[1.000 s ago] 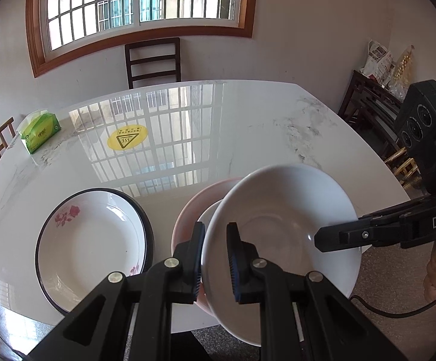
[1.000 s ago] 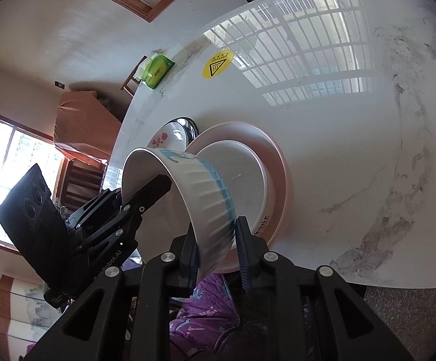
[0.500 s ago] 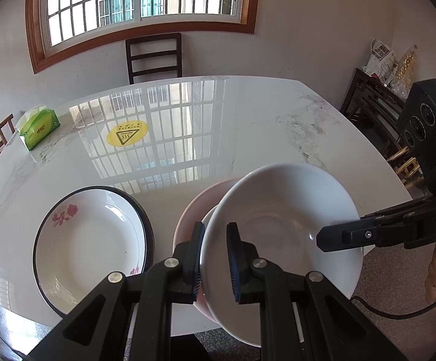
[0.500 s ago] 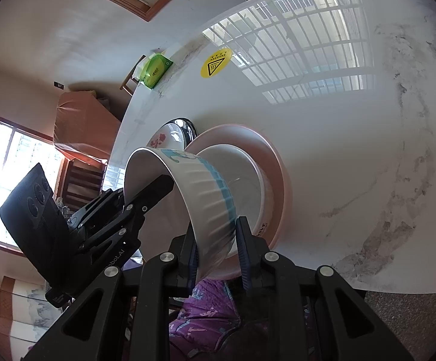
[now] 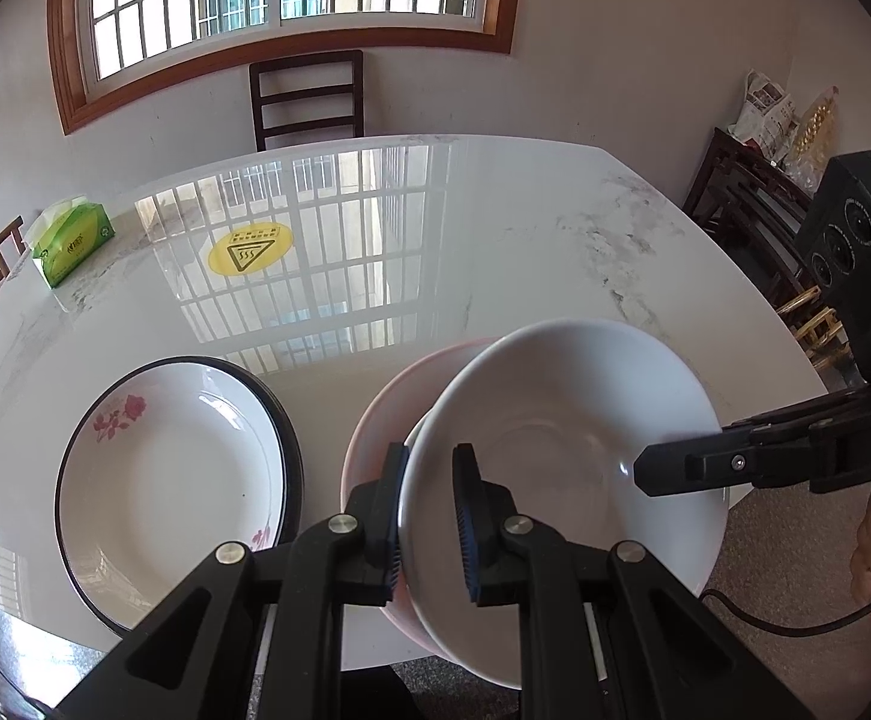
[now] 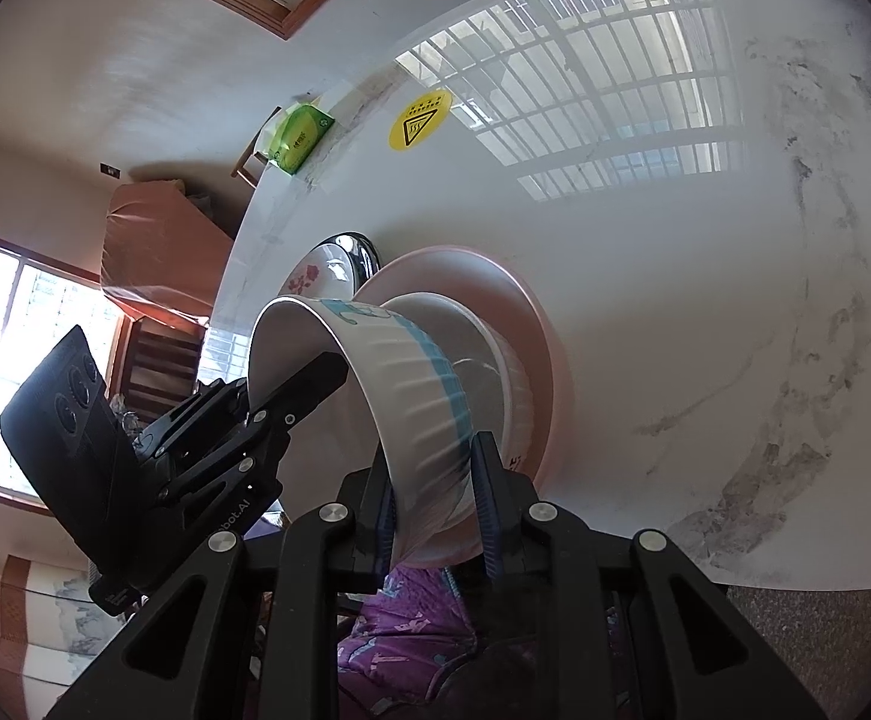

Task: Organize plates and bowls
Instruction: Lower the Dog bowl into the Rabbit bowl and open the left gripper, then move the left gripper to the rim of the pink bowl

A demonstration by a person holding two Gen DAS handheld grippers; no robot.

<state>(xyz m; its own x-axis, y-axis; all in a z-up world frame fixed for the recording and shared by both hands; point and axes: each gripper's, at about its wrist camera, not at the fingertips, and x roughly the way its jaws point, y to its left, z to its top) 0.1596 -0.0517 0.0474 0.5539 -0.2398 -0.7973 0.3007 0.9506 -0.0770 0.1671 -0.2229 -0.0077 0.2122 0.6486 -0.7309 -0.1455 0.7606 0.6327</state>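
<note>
Two grippers share one white bowl (image 5: 561,450): our left gripper (image 5: 429,516) and right gripper (image 6: 435,489) each pinch opposite rims, nearly closed. We hold it tilted, just above the smaller bowl (image 6: 495,360) on the pink plate (image 6: 531,312).

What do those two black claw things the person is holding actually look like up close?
Both are matte black plastic. The left gripper and the right gripper each have two angular fingers with silver screws and ribbed blue pads inside the jaws. White lettering runs along the side of each. Each carries a black box with round dials, one showing a green light. A black cable trails from the right one.
</note>
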